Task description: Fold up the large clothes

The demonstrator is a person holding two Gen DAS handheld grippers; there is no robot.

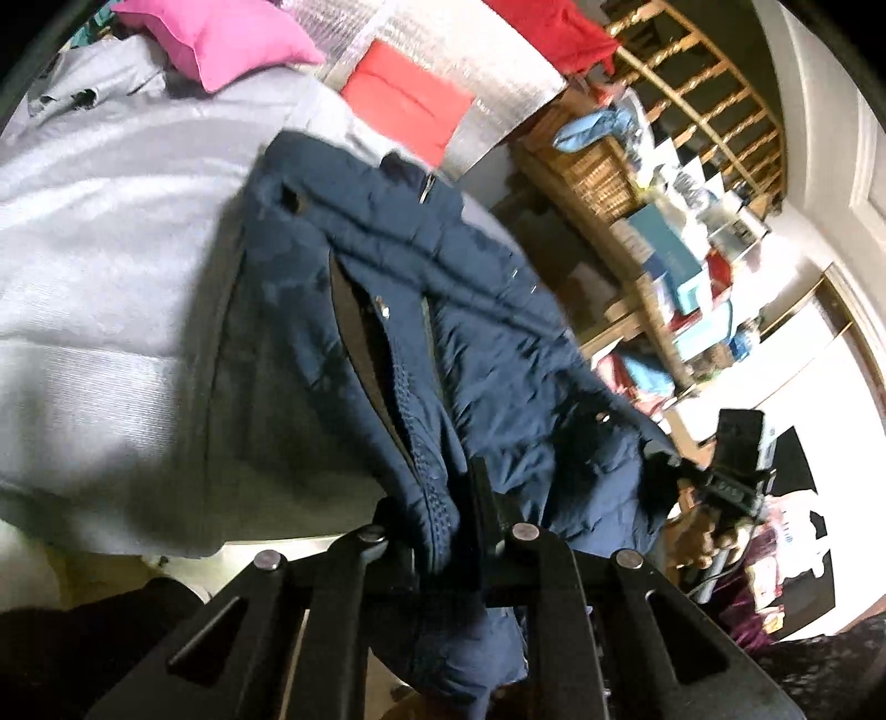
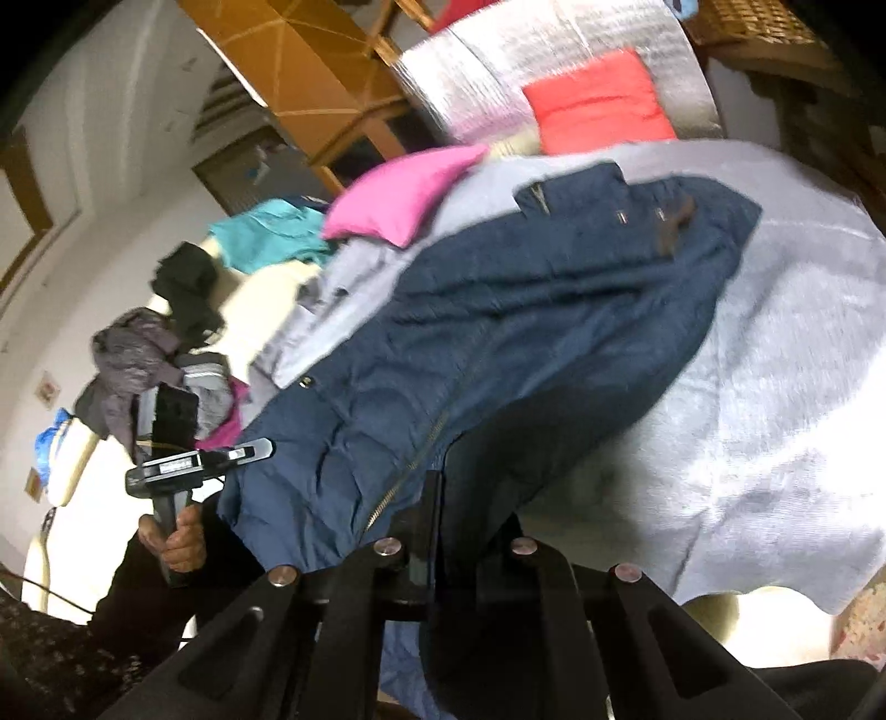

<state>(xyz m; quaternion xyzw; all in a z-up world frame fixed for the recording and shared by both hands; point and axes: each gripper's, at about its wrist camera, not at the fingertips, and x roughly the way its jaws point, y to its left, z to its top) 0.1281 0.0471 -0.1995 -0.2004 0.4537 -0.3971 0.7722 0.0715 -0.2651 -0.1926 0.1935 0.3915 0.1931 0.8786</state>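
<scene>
A navy blue quilted jacket (image 1: 398, 310) with a zip lies stretched across a grey blanket (image 1: 111, 266) on the bed; it also shows in the right wrist view (image 2: 526, 310). My left gripper (image 1: 443, 526) is shut on the jacket's near edge, fabric pinched between the jaws. My right gripper (image 2: 437, 526) is shut on another part of the near edge by the zip. Each gripper shows in the other's view, the right one (image 1: 736, 471) and the left one (image 2: 183, 459), each held by a hand.
A pink pillow (image 2: 398, 194), a red pillow (image 2: 598, 99) and a silver quilted headboard (image 2: 554, 44) lie at the bed's far end. A heap of other clothes (image 2: 166, 343) is on the left. Cluttered wooden shelves (image 1: 664, 194) stand to the right.
</scene>
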